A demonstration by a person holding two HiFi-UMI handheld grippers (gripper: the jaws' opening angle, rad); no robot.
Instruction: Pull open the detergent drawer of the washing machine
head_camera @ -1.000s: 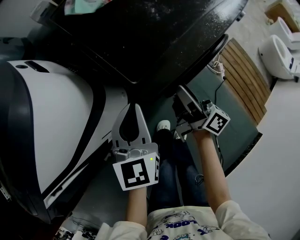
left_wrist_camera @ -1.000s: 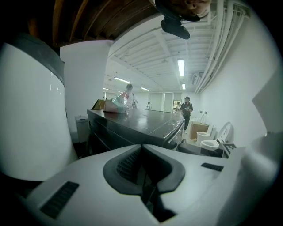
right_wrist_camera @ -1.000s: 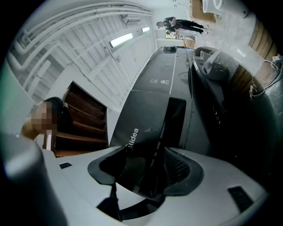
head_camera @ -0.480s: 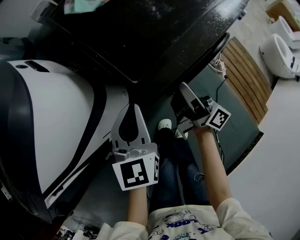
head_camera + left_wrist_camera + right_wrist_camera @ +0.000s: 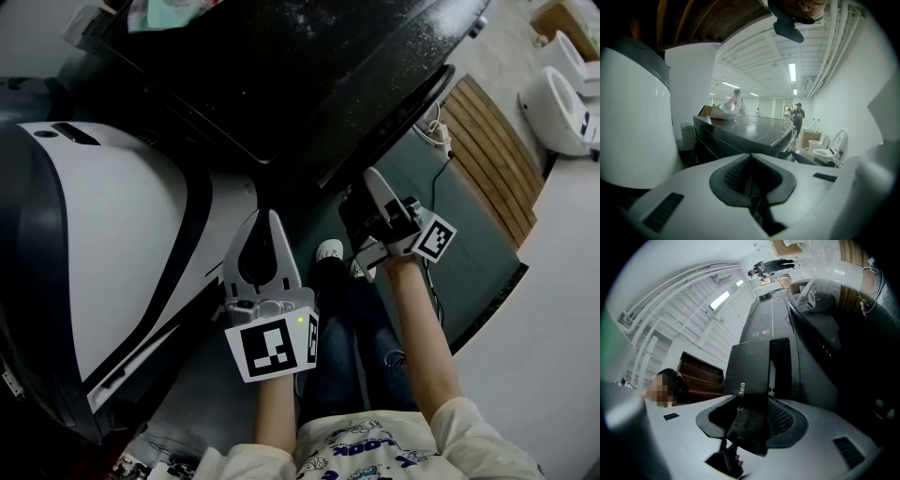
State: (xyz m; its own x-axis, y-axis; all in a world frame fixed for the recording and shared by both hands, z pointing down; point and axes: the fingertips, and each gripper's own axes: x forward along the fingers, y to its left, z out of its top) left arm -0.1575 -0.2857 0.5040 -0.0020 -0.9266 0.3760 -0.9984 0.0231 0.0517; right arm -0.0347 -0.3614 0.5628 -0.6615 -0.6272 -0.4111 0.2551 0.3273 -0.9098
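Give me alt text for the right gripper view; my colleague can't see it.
A dark drawer front with pale lettering stands between the jaws of the right hand-held gripper, which have just been closing onto it. Beyond it the dark washing machine stretches away under a white ceiling with strip lights.

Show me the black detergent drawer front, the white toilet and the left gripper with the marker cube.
black detergent drawer front [image 5: 750, 380]: right gripper view, on its lettered face.
white toilet [image 5: 551, 111]: head view, on the bowl's outer side.
left gripper [image 5: 264, 216]: head view, midway between its fingertips.
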